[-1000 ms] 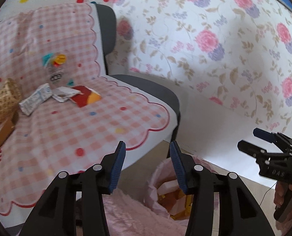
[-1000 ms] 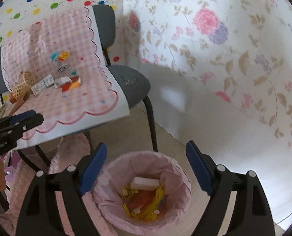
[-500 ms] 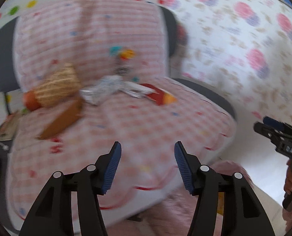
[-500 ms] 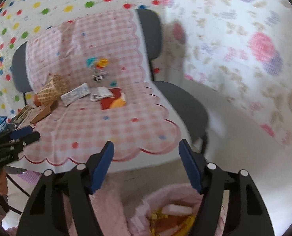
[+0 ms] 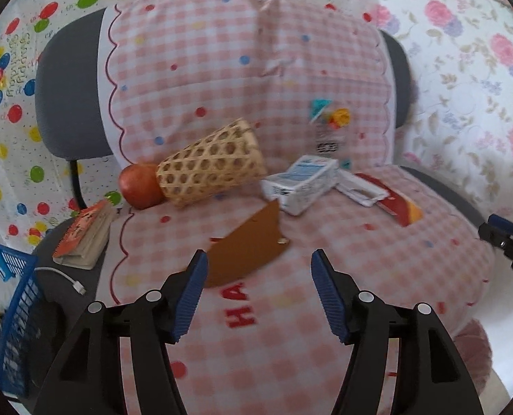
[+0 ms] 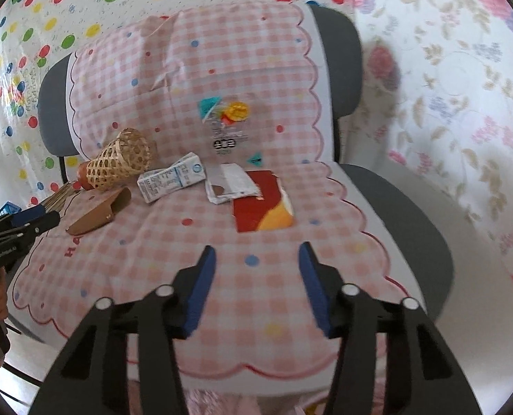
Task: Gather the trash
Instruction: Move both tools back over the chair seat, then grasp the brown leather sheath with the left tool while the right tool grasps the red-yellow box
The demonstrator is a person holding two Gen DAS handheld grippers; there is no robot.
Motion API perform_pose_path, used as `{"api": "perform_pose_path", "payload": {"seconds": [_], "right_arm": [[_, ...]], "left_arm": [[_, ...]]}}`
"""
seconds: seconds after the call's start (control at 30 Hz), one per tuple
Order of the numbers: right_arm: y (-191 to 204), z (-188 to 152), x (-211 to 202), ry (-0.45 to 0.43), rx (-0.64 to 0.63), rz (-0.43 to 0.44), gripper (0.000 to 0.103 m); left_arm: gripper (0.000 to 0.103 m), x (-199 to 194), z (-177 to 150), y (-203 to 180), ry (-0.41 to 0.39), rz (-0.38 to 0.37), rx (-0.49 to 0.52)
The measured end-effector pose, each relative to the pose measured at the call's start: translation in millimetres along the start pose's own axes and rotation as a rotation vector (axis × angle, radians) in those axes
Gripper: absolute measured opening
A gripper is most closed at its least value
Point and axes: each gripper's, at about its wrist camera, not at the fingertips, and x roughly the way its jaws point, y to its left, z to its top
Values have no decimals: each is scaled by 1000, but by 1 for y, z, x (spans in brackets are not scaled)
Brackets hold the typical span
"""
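Note:
On the chair's pink checked cloth lie a white and blue carton, a crumpled white wrapper, a red and orange wrapper and a clear printed bag against the backrest. My left gripper is open and empty above the seat's front, near a brown leather case. My right gripper is open and empty above the seat's front edge, short of the red wrapper.
A woven bamboo cone lies next to an orange fruit. A book, a white cable and a blue basket sit at the left. Papered walls stand behind and right.
Both grippers have swung up and left from the pink-lined bin on the floor to face the chair seat. The bin has left both views. Both stay open.

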Motion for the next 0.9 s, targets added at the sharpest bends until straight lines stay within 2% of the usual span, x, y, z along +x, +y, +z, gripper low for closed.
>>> {"api": "perform_pose_path", "payload": {"seconds": [0.07,0.13,0.3,0.33,0.4,0.47,0.57,0.7,0.8,0.9], "right_arm": [[9,6,11,6,-11,18,43],[18,12,21,9,-29,30,43],[32,28,39,7,-47,64,43],[34,31,42,9,-46,71,45],[38,34,48,16,-47,83,52],[42,37,55,25,-55,89,55],[45,38,63,38,-61,87,55],[44,36,67,51,-53,85,55],[40,33,66,57,-49,84,55],[34,28,62,60,-42,77,55]], "left_arm": [[63,10,0,7,14,7,3],[75,20,0,15,27,22,-1],[77,48,-1,24,88,18,49],[84,55,-1,24,110,6,74],[87,67,1,28,168,-55,61],[87,76,4,29,200,-85,64],[87,91,13,29,237,-79,100],[86,101,19,26,253,-132,130],[72,101,19,26,253,-179,131],[64,91,13,17,244,-179,153]]}}
